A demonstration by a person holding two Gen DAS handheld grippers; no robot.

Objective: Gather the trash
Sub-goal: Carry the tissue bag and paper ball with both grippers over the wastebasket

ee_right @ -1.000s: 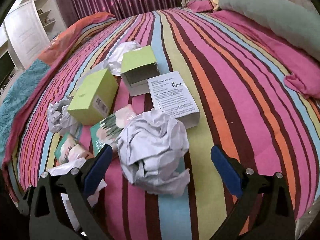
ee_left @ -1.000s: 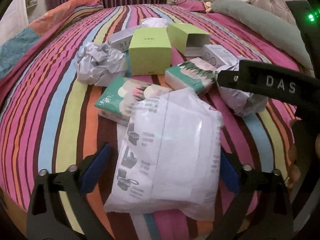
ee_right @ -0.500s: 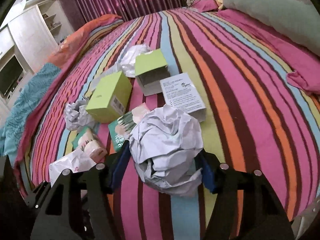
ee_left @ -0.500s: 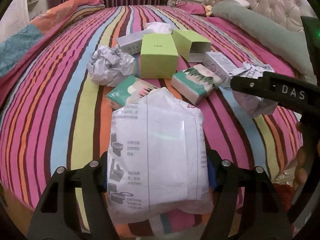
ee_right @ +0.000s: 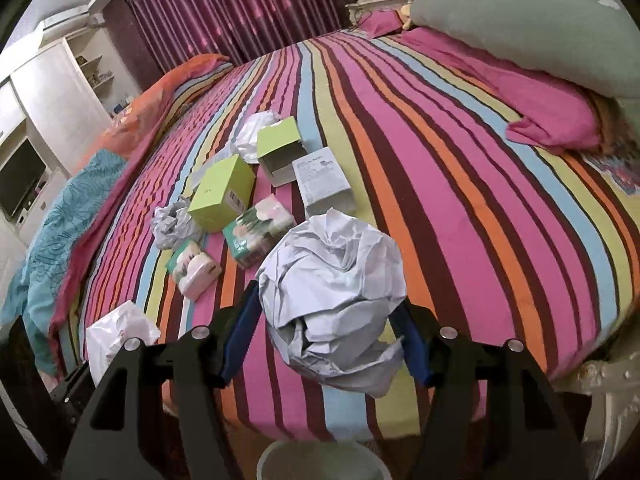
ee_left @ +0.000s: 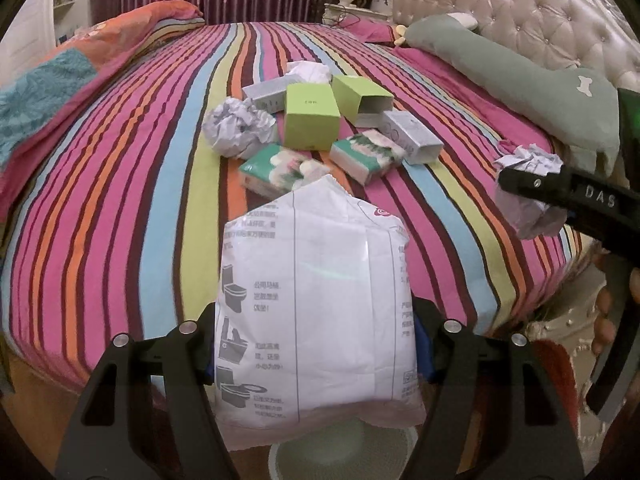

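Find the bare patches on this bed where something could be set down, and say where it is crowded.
Free: the striped cover between the grey box and the green pillow, and left of the paper ball toward the orange quilt. Crowded: around the green boxes and tissue packs.

White plastic packet [ee_left: 316,300] printed with toilet pictograms, upright, pinched between the left tool's pads, lifted off the striped bed [ee_left: 120,184]. Crumpled pale paper ball [ee_right: 336,300] clamped in the right tool, raised above the bed. Still lying mid-bed: two lime-green boxes [ee_left: 311,114], one open-ended; two grey cartons; two green tissue packs [ee_left: 280,168]; another crumpled paper wad [ee_left: 236,124].
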